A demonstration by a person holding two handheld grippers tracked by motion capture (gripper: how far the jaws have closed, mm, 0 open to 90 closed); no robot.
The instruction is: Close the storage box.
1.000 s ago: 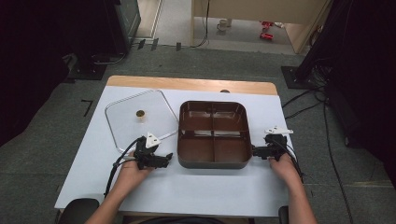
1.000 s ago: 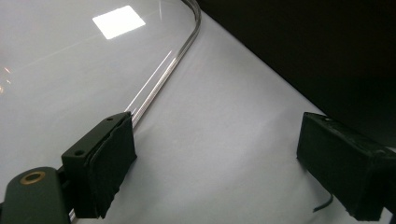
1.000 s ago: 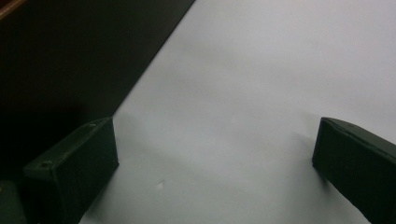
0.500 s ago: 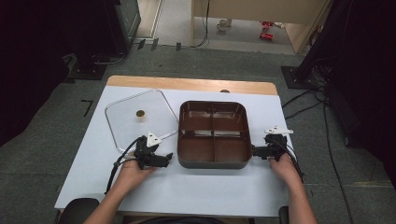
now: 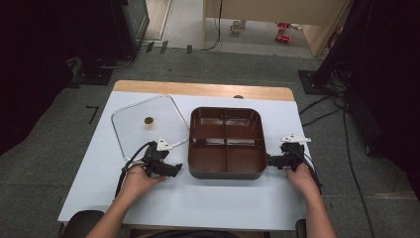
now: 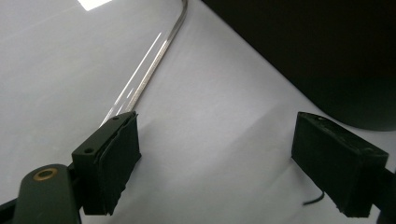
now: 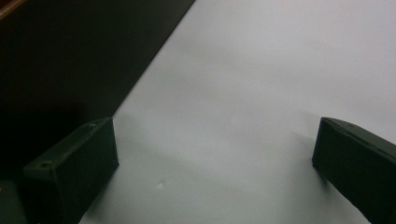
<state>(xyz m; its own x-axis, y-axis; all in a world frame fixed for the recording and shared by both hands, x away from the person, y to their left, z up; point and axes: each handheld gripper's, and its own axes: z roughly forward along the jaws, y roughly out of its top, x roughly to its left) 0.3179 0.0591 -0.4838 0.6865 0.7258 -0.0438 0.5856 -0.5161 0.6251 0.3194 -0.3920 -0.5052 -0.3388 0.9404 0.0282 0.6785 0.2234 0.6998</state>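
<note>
The brown divided pan (image 5: 226, 143) (four compartments inside) stands in the middle of the white tabletop (image 5: 198, 203). The left gripper (image 5: 174, 170) lies just beside the pan's left wall, its jaws released with only bare tabletop between them; they have just been closing a little. The right gripper (image 5: 272, 161) points at the pan's right wall, its jaws also spread apart and grasping nothing. The glass lid (image 5: 146, 124) lies flat to the left of the pan.
</note>
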